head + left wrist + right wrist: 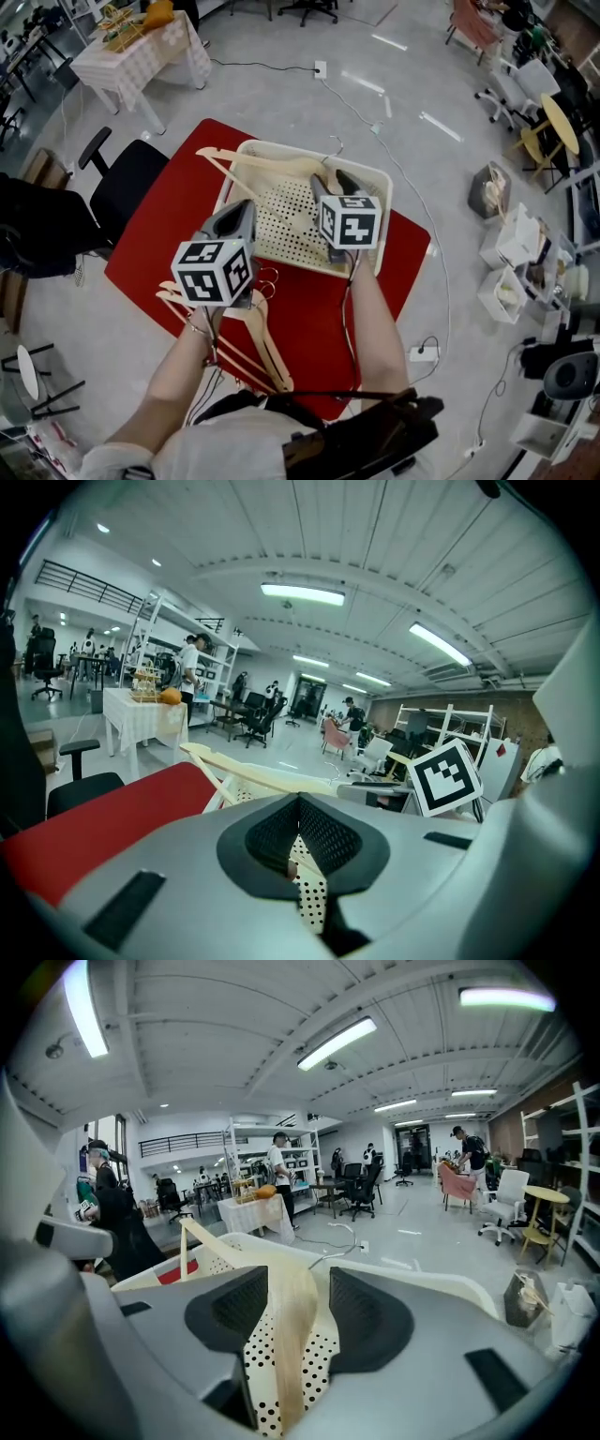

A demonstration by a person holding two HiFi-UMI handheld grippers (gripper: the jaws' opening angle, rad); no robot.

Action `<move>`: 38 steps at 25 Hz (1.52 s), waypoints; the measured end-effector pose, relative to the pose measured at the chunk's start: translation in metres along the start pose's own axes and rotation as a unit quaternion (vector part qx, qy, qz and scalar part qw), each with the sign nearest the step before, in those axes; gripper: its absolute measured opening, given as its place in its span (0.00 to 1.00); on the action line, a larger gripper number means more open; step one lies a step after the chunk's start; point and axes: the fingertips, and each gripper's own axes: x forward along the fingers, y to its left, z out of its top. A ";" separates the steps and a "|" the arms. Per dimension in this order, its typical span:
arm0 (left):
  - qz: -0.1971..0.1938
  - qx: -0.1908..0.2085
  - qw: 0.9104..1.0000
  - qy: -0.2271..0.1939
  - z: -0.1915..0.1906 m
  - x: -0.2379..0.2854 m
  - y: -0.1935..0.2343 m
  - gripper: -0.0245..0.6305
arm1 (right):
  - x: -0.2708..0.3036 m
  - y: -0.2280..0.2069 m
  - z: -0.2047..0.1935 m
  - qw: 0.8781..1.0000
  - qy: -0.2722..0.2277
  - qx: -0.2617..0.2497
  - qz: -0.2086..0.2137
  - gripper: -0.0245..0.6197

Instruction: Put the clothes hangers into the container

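Hangers of pale wood lie in a loose pile [258,337] at the near left edge of the red desk [169,225] in the head view. One more hanger [272,167] rests slanted across the far left rim of the white perforated container [375,173]. The left gripper [242,214] hangs over the container's near left corner, and the right gripper [333,183] sits inside it toward the far rim.

In the left gripper view, that gripper's [300,803] fingers [328,836] are pressed together at the tips, with the container's dotted floor [309,902] below them and the slanted hanger [253,771] beyond.

In the right gripper view, the right gripper's [286,1307] fingers [230,1312] stand spread on either side of the hanger's arm [291,1335], with a thin gap showing on one side. The container's rim [412,1274] curves behind them.
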 end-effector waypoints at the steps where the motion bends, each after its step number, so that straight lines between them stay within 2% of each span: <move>1: -0.001 0.000 1.000 -0.003 0.003 -0.005 0.000 0.04 | -0.007 0.001 0.007 1.000 -0.011 0.006 -0.006 0.35; 4: -0.003 0.000 1.000 -0.014 0.011 -0.023 -0.004 0.04 | -0.035 0.007 0.034 0.998 -0.060 0.019 -0.015 0.34; 11: -0.024 0.008 0.998 -0.060 0.039 -0.084 -0.024 0.04 | -0.142 0.055 0.116 0.977 -0.212 -0.016 -0.021 0.11; 14: -0.038 0.009 0.996 -0.082 0.049 -0.116 -0.029 0.04 | -0.188 0.088 0.137 0.969 -0.246 -0.035 -0.019 0.08; 17: -0.051 0.010 0.994 -0.096 0.048 -0.149 -0.032 0.04 | -0.227 0.121 0.139 0.965 -0.259 -0.038 -0.007 0.07; 21: -0.064 0.010 0.993 -0.100 0.028 -0.194 -0.030 0.04 | -0.264 0.151 0.106 0.967 -0.254 -0.009 -0.014 0.07; 28: -0.074 0.015 0.995 -0.069 -0.035 -0.274 -0.006 0.04 | -0.307 0.212 -0.004 0.978 -0.203 0.014 -0.049 0.06; 35: -0.083 0.029 0.996 -0.025 -0.102 -0.314 0.006 0.04 | -0.325 0.255 -0.107 0.981 -0.146 0.079 -0.097 0.06; 38: -0.087 0.027 0.996 -0.013 -0.122 -0.323 0.006 0.04 | -0.330 0.266 -0.136 0.979 -0.125 0.097 -0.128 0.06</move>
